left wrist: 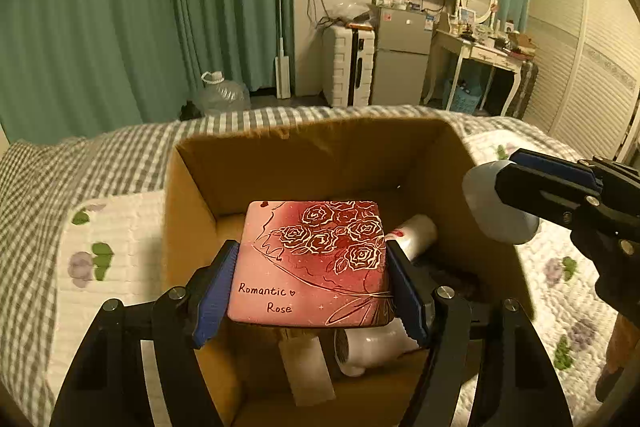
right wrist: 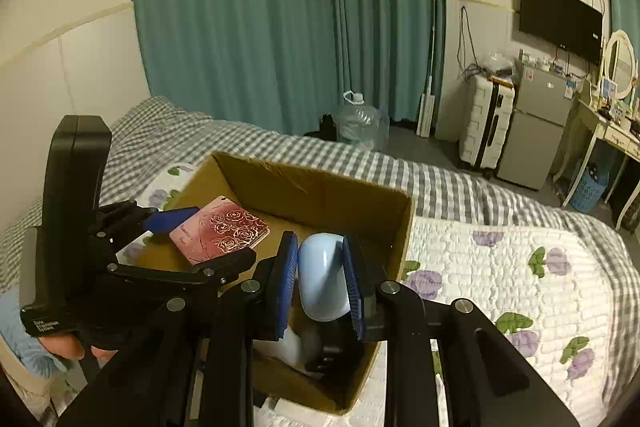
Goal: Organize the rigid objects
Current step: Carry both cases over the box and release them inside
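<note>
My left gripper (left wrist: pixel 312 267) is shut on a flat pink tin (left wrist: pixel 312 263) printed with roses and "Romantic Rose". It holds the tin level over the open cardboard box (left wrist: pixel 188 227) on the bed. The tin also shows in the right wrist view (right wrist: pixel 220 229), above the box (right wrist: pixel 400 227). My right gripper (right wrist: pixel 320 277) is shut on a pale blue rounded object (right wrist: pixel 322 275) over the box's near right corner. From the left wrist view this object (left wrist: pixel 484 203) hangs at the box's right wall. White bottles (left wrist: pixel 372 347) lie inside the box.
The box stands on a bed with a white floral quilt (right wrist: pixel 500 267) and a grey checked blanket (left wrist: pixel 36 187). Beyond the bed are green curtains, a water jug (right wrist: pixel 360 123), a white suitcase (right wrist: pixel 484 119), a small fridge and a dressing table.
</note>
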